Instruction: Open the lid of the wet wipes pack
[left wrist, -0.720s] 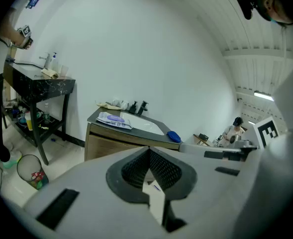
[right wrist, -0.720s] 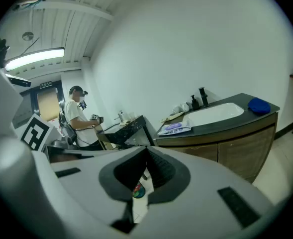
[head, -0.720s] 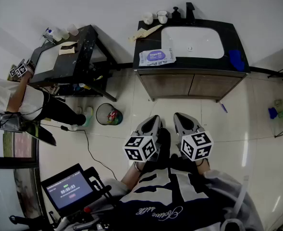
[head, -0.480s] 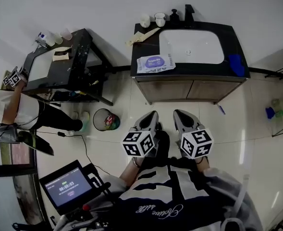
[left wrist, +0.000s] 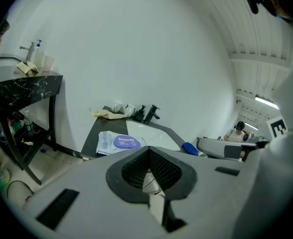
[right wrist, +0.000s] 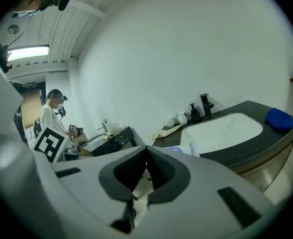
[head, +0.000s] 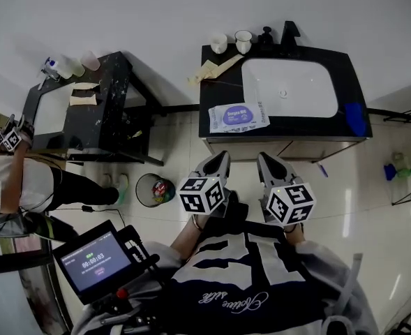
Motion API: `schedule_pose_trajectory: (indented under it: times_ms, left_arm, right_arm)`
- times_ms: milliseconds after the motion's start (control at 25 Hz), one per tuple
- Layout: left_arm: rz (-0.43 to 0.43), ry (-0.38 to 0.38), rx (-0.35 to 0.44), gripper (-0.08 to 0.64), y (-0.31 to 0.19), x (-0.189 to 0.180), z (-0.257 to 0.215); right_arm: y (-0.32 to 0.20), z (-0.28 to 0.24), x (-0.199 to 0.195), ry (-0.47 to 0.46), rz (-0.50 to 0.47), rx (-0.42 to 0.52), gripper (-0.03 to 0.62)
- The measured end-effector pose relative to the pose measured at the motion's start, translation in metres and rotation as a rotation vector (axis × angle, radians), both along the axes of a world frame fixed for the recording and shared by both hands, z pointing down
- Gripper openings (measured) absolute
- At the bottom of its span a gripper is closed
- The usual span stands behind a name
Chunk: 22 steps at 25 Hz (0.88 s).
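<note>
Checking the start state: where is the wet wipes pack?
Head view: the wet wipes pack lies on the dark counter, left of the white basin, near the front edge.

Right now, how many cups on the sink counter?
2. Left cup at the back left corner of the counter; right cup beside it, next to the pump. Nothing looks hidden.

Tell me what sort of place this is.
Probably a bathroom mock-up in a test space: a counter with a white sink, black faucet and wet wipes pack, plus a timer screen nearby.
</note>
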<state>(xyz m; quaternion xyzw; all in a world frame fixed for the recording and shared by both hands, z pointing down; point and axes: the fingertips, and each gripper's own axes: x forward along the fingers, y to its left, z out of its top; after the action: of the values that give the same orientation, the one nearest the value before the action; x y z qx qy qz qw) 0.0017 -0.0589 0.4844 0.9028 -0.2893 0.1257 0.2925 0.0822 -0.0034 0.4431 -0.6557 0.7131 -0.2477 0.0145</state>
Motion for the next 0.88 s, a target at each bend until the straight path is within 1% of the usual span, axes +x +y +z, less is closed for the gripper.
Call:
schedule_pose_trajectory:
  times_ms: [160,400,600,720,880]
  left_arm:
    - [0.003,-0.007,-0.027,-0.002,-0.032,-0.001,0.011]
    - [0.016,-0.007,-0.086,-0.002,-0.051,0.007,0.030]
    - [-0.016,0.001,-0.134,-0.002,-0.064,0.009,0.043]
    - [-0.047,0.004,-0.156,-0.002,-0.075,0.011,0.050]
    - [-0.097,-0.005,-0.175,-0.002,-0.095,0.016,0.063]
  right_arm:
    - [-0.026,0.003,0.004,-0.013,0.027,-0.006,-0.003]
    - [-0.049,0.015,0.008,-0.012,0.024,-0.042,-0.003]
    - [-0.065,0.021,0.009,-0.024,-0.021,-0.066,-0.003]
    - [-0.078,0.031,0.016,-0.007,-0.053,-0.089,-0.003]
    - [-0.103,0.048,0.026,0.020,-0.131,-0.131,-0.002]
